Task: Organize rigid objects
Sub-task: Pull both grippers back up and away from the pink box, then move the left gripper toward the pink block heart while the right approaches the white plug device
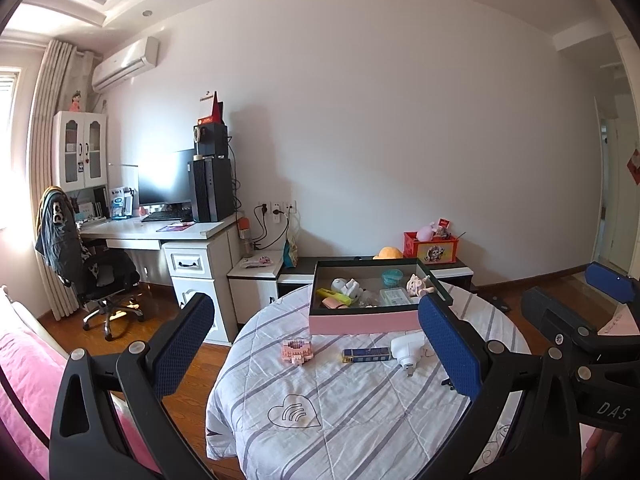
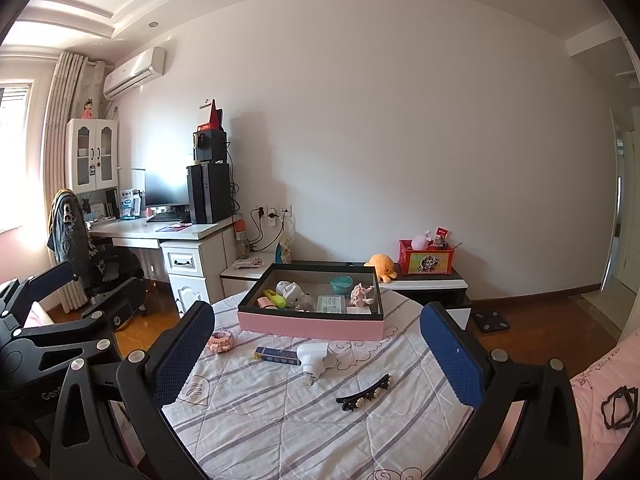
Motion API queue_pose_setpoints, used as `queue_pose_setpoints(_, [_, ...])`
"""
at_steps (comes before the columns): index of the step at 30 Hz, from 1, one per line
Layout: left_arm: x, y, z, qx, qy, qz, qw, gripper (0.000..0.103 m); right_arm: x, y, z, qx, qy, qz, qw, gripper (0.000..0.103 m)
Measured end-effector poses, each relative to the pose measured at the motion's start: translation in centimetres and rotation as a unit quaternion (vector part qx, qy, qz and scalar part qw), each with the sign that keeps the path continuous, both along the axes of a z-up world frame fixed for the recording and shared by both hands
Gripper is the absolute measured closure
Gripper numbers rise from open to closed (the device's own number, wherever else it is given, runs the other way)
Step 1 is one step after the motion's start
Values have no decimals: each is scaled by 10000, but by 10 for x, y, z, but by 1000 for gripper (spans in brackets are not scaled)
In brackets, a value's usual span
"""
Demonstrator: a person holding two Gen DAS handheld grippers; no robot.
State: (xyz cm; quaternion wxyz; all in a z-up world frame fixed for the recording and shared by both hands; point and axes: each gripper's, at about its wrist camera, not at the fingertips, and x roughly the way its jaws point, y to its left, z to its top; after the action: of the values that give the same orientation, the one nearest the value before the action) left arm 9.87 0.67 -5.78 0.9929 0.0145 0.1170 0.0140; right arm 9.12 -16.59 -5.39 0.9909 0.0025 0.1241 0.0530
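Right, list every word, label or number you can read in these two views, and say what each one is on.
"DAS": white letters on the black body of the right gripper, cut off at the edge of the left wrist view.
"Gen": start of a word on the left gripper, the rest hidden.
Too small or blurred to read: blue box on the table, red crate, clear case inside the pink tray.

Pink box, grey-striped white cloth, blue pack, blk hair clip
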Motion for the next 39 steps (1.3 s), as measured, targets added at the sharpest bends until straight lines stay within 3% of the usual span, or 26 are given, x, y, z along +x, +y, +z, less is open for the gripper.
queue_pose_setpoints(5, [16, 0, -10, -69, 192, -184, 9996, 0, 11, -3, -9, 29, 145, 7, 9999, 0])
queue_pose_setpoints(9, [38, 0, -27, -97, 588, -348, 9976, 0, 26, -5, -20, 24, 337, 26, 9994, 0])
queue_pose_setpoints(19, [98, 8, -94, -183, 1723, -432, 9839, 0, 89, -12, -87, 4, 1415, 12, 9899, 0])
queue_pose_setpoints(34, [184, 31, -144, -222, 2429, -135, 9697, 0, 199, 14, -148, -107, 2419, 268, 9699, 0])
queue_pose_setpoints(39, [206, 43, -155, -241, 2548, -76, 9667, 0, 235, 15, -160, -5, 2760, 419, 9602, 11])
